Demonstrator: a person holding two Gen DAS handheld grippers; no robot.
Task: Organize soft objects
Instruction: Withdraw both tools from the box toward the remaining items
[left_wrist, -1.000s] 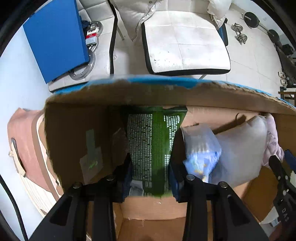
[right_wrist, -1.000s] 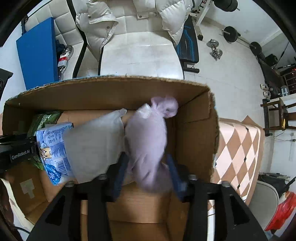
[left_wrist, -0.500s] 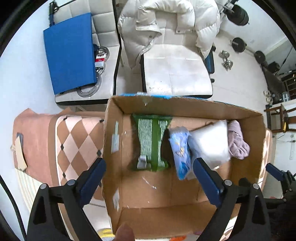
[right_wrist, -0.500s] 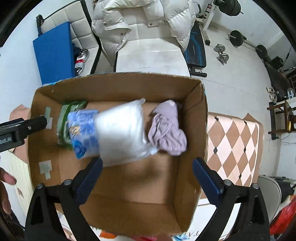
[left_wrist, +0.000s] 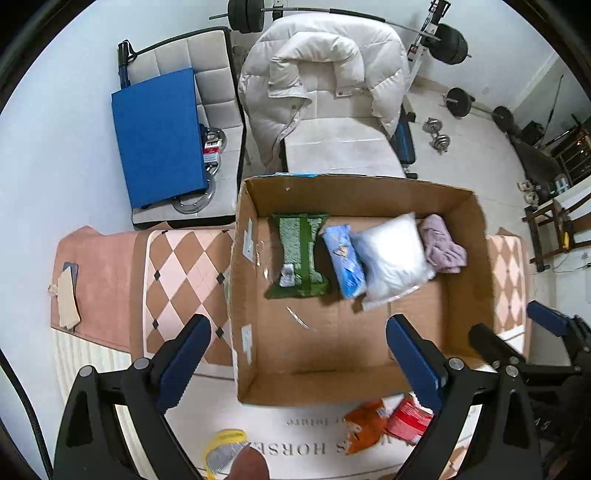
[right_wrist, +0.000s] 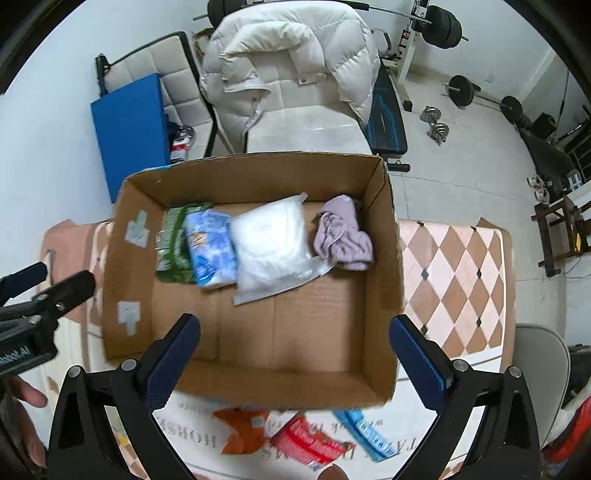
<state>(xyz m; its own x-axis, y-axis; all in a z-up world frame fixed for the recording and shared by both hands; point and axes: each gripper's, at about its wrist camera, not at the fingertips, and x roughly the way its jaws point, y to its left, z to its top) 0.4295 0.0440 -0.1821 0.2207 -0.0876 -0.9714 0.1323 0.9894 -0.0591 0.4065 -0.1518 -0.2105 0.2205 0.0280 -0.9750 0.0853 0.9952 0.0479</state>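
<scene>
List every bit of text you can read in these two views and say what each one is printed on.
"HORSE", seen upside down: on the white printed sheet under the cardboard box.
"bot.AI", a partial marking: on the left gripper's body, at the right wrist view's edge.
The green pack, blue pack, orange packet and red packet carry print too small or blurred to read.

One cardboard box (right_wrist: 384, 258) holds four soft items; three packets (right_wrist: 306, 443) lie outside.

We see a brown cardboard box (left_wrist: 354, 192) holding a green pack (left_wrist: 301, 254), a blue printed pack (left_wrist: 343, 266), a white bag (left_wrist: 391, 254) and a lilac cloth (left_wrist: 441, 245) — beneath it, a pink-and-tan diamond-patterned mat (left_wrist: 181, 273).
</scene>
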